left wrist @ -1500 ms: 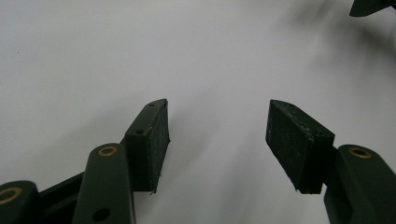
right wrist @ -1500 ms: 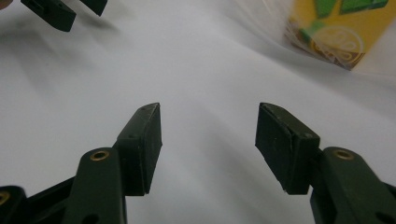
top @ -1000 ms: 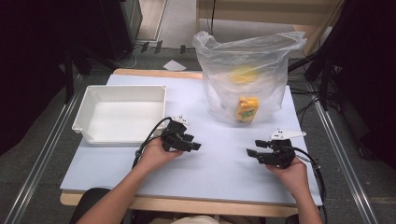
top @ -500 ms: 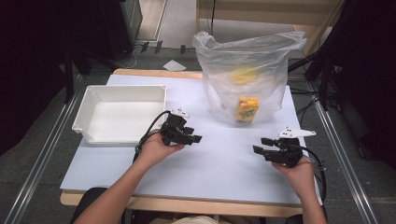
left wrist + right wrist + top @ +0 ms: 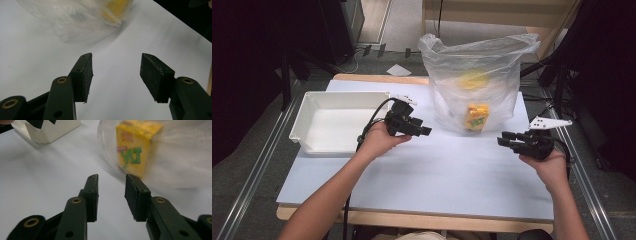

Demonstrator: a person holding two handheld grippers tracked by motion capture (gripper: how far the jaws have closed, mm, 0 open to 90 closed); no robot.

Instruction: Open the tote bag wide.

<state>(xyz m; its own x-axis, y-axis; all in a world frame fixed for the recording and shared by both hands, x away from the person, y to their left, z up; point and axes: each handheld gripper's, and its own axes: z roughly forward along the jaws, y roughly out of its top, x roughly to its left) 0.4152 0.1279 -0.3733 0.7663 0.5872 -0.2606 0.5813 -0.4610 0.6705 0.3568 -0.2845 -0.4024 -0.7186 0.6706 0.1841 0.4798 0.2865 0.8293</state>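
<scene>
A bag [image 5: 477, 75] is stood at the back of the table [image 5: 437, 180], with a carton [image 5: 477, 117] held inside it. A tray [image 5: 307, 127] is set to its left.

A thin, crinkled clear-plastic bag [image 5: 477, 85] stands on the smooth matt table [image 5: 437, 175] beside a glossy white plastic tray [image 5: 307, 127].

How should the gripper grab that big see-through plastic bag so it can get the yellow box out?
Probably best by the clear plastic bag at its crinkled top rim, coming from the side with the left gripper. The rim is thin, stands open and folds outward, so open jaws can pinch it. Lower down the bag bulges around the yellow box and would likely slip.
</scene>
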